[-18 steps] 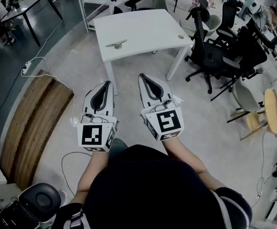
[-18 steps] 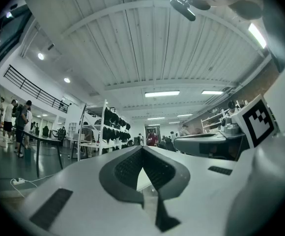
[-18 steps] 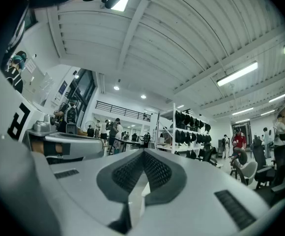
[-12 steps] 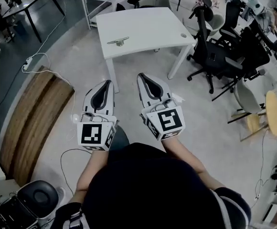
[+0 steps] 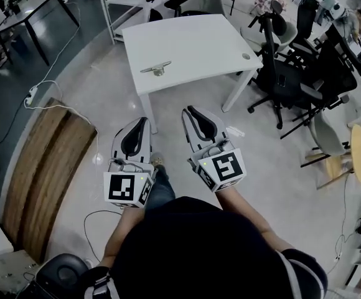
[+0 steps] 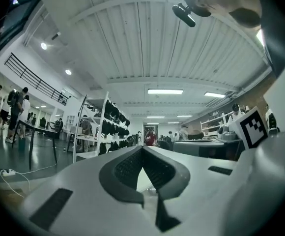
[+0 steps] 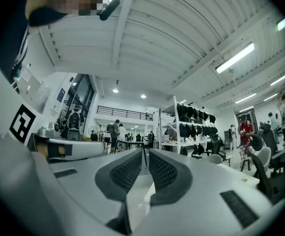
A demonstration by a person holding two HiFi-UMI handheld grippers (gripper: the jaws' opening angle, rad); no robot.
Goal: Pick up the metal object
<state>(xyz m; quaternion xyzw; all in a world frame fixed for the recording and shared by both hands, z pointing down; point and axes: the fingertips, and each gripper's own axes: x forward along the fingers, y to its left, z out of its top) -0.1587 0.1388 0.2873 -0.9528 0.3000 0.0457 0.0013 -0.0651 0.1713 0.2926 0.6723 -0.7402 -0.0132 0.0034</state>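
A small metal object [image 5: 155, 68], a bar on a short round foot, lies near the left edge of the white table [image 5: 193, 42] ahead of me in the head view. Both grippers are held level, side by side, over the floor short of the table. My left gripper [image 5: 144, 121] has its jaws together with nothing between them, and its tips meet in the left gripper view [image 6: 142, 148]. Beside it, my right gripper [image 5: 187, 110] is likewise shut and empty [image 7: 145, 152]. The metal object lies beyond and slightly left of both tips, and does not show in either gripper view.
Black office chairs [image 5: 292, 73] crowd the table's right side. A wooden board [image 5: 43, 161] and a white cable [image 5: 50, 101] lie on the floor at left. A dark table [image 5: 31, 5] stands far left. Shelving [image 6: 103, 132] and people stand in the distance.
The table and metal object have shifted lower and nearer in the head view. Both grippers sit slightly lower in the view, still side by side and shut.
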